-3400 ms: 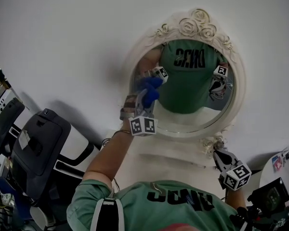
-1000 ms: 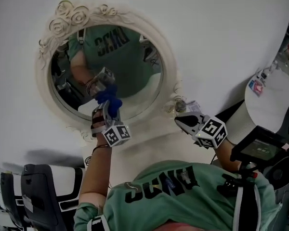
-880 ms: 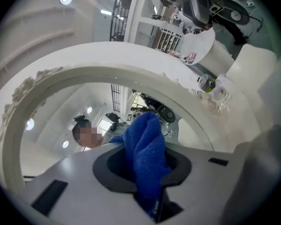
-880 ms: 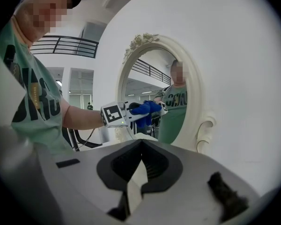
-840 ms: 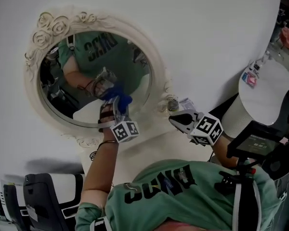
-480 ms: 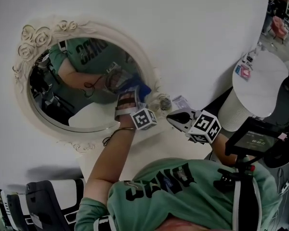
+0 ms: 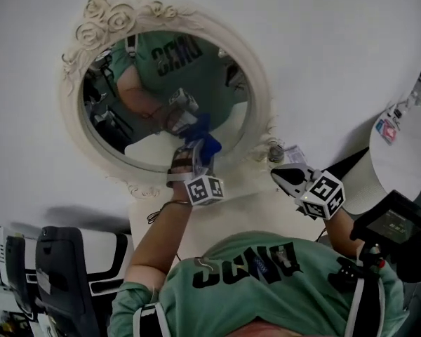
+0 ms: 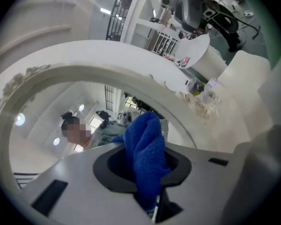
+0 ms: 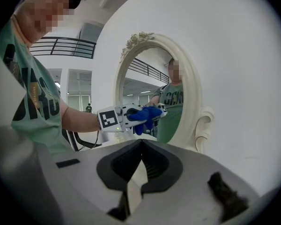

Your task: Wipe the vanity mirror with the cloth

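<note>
Two grippers are raised at the oval vanity mirror [image 7: 258, 83], whose cream frame carries carved roses at its top left. The left gripper [image 7: 195, 153] is clenched on the blue cloth [image 7: 206, 143], and the cloth's bunched far end meets its own reflection on the lower middle of the glass. The right gripper [image 7: 278, 173] is off the glass, just right of the frame's lower scrollwork, its jaws pressed together with nothing between them.
</note>
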`<state>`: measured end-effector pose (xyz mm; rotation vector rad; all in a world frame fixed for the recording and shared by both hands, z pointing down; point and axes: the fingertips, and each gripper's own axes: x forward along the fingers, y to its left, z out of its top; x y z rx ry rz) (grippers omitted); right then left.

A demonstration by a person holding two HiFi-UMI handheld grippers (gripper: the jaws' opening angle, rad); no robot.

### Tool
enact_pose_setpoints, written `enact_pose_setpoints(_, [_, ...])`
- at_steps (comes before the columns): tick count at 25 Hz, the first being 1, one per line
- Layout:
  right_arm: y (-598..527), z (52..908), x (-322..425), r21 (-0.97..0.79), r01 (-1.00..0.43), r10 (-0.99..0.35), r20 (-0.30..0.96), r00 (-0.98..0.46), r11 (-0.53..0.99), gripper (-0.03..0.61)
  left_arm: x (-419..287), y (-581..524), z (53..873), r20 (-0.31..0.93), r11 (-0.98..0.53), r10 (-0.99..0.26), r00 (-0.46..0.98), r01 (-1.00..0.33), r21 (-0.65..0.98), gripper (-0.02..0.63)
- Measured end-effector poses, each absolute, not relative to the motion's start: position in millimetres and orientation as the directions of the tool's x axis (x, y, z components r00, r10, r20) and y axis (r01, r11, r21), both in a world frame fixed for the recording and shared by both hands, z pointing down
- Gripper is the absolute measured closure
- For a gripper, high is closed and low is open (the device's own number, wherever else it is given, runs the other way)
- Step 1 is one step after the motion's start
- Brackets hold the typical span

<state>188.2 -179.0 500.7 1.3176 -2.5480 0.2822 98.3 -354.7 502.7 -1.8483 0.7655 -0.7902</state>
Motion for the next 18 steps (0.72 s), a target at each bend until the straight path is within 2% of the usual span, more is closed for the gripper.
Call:
enact_pose_setpoints(5, [-189.1,501.1,171.4,-0.047,-0.811,-0.758,0.33,-0.563,0.583,0.566,-53.9,-393.8,511.9,0.222,-0.335,-0.892,0.394,-0.247,-0.91,0.523])
enact_pose_setpoints(8, [-199.1,499.8,153.4,-0.038,-0.794,-0.742,0.329,-0.584,0.607,0.566,-119.9,-405.5,517.4,0.239,-0.316,-0.926,0.293,-0.252,-0.915,0.523])
enact_pose_setpoints(10, [-202.6,496.4,140.7,-0.028,-0.775,-0.726,0.331,-0.603,0.631,0.566,-137.1,-405.7,517.6,0.223,-0.294,-0.934,0.279,-0.241,-0.925,0.523])
enact_pose_setpoints(18, [-202.9,497.6,128.7,0.0,-0.76,-0.71,0.356,-0.608,0.65,0.566,-123.2,-411.2,529.6,0.225,-0.293,-0.936,0.271,-0.242,-0.925,0.523])
